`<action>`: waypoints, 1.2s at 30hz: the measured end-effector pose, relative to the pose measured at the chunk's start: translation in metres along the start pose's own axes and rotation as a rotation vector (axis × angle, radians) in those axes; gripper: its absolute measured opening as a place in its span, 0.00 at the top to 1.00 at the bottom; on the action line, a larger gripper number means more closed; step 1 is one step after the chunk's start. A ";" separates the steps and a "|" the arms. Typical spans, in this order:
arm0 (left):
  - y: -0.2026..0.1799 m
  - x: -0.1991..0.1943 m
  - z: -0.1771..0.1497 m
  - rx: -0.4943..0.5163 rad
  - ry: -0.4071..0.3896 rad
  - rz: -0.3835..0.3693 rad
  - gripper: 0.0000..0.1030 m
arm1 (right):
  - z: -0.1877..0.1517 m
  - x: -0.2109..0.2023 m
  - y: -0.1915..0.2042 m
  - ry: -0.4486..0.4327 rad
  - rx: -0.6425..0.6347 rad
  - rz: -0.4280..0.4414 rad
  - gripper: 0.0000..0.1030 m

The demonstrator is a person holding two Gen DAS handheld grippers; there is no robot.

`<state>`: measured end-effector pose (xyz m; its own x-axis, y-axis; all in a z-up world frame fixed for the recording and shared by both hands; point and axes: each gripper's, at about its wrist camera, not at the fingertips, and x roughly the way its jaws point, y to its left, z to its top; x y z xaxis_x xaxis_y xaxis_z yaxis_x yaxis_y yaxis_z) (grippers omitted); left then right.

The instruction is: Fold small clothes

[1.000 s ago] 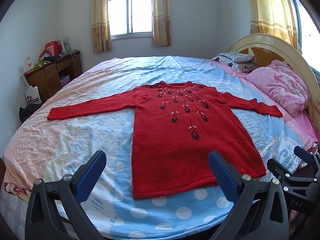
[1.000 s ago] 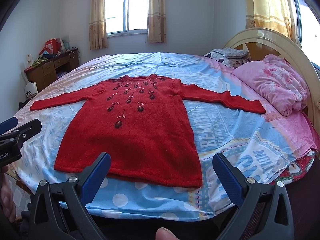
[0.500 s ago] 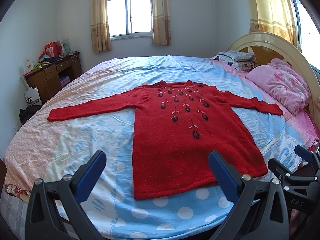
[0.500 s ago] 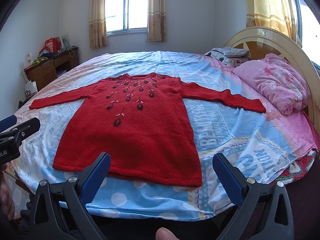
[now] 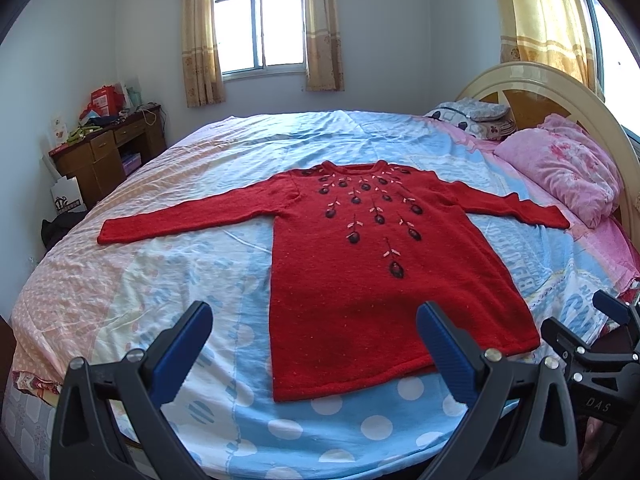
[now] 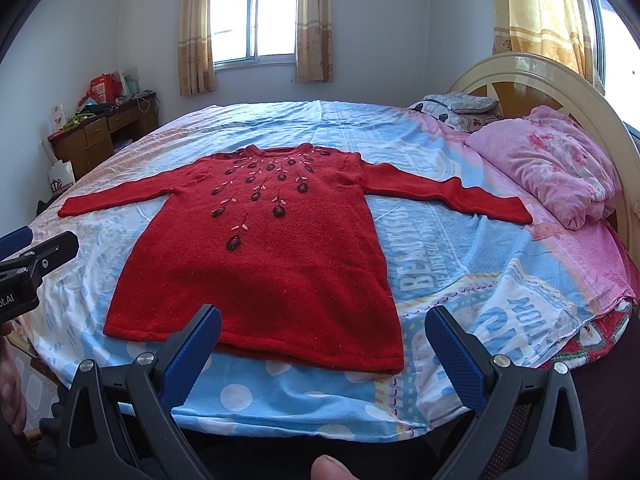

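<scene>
A red knitted sweater point(image 5: 360, 280) lies flat and face up on the bed point(image 5: 160, 280), filling the middle of both frames, with each sleeve stretched out to its side and the hem toward the bottom of the frame. The left claw point(image 5: 314, 344) is spread wide and has hold of nothing; it hangs short of the hem at the lower centre of its view. The right claw point(image 6: 322, 346) is likewise wide open and empty, at the lower centre of its own view, with the hem just beyond its blue pads point(image 6: 192, 356). No fold looks made, so this seems to be the opening step: approach before the first grasp. The next move probably calls for bringing each claw forward to a sleeve or hem corner, pinching only the knit, not the sheet beneath, then carrying it over the body evenly.
</scene>
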<state>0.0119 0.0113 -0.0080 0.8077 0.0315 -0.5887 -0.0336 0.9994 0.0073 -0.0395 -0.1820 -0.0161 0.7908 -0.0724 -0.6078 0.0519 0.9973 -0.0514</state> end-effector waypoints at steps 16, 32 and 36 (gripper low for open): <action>0.002 0.001 0.000 0.006 0.001 0.008 0.00 | -0.004 0.003 -0.001 0.004 -0.006 0.003 0.01; 0.004 0.008 0.021 0.021 -0.044 0.021 0.00 | 0.009 0.008 -0.008 -0.027 -0.005 0.011 0.01; -0.001 0.017 0.029 0.045 -0.063 0.030 0.00 | 0.017 0.016 -0.016 -0.040 -0.005 -0.016 0.01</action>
<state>0.0427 0.0110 0.0055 0.8423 0.0605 -0.5356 -0.0330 0.9976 0.0608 -0.0175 -0.1994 -0.0112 0.8139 -0.0882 -0.5743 0.0619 0.9959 -0.0653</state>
